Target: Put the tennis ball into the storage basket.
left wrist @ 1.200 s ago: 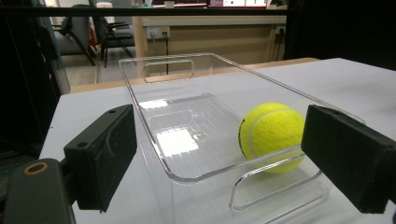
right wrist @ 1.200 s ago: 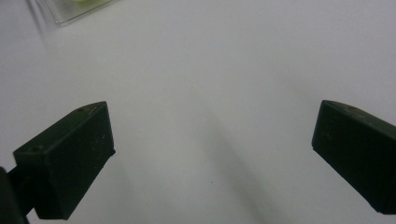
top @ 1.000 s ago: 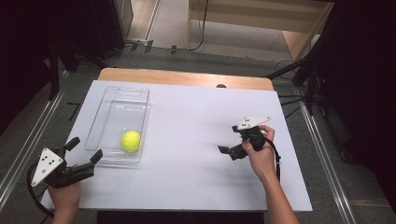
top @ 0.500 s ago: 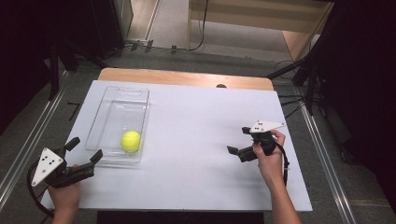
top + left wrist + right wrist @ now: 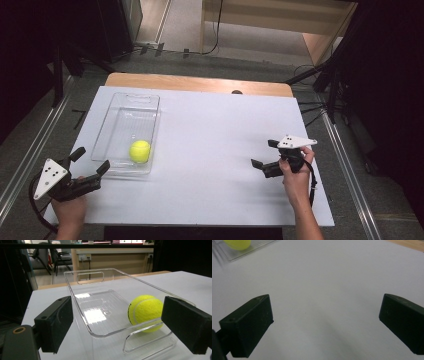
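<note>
**Both tongs open over a white worktop, ball sitting in the clear tray**

I am looking down on a white rectangular worktop (image 5: pixel 210 150) whose surface is plain and matte; a strip of pale wood (image 5: pixel 200 82) is showing along its far edge. Around it the room is lying dim: grey floor, metal rails running down either side of the worktop, black stands and loose cables at the far right, and a light wooden cabinet in the background.

I am holding the left tongs (image 5: pixel 91 167) at the near left corner, their jaws standing wide apart and gripping nothing. They are pointing at the near end of a clear rectangular plastic tray (image 5: pixel 117 167) resting on the left part of the worktop. In the left gripper view the jaws are framing the tray's near wall (image 5: pixel 105 333) without touching it. A bright yellow-green tennis ball (image 5: pixel 140 151) is lying inside the tray, close to that near end and toward the tray's right side (image 5: pixel 145 312).

I am keeping nothing in the right tongs (image 5: pixel 265 155) either; they are hanging over bare white surface at the right, well apart from the tray, jaws spread wide and facing left.
</note>
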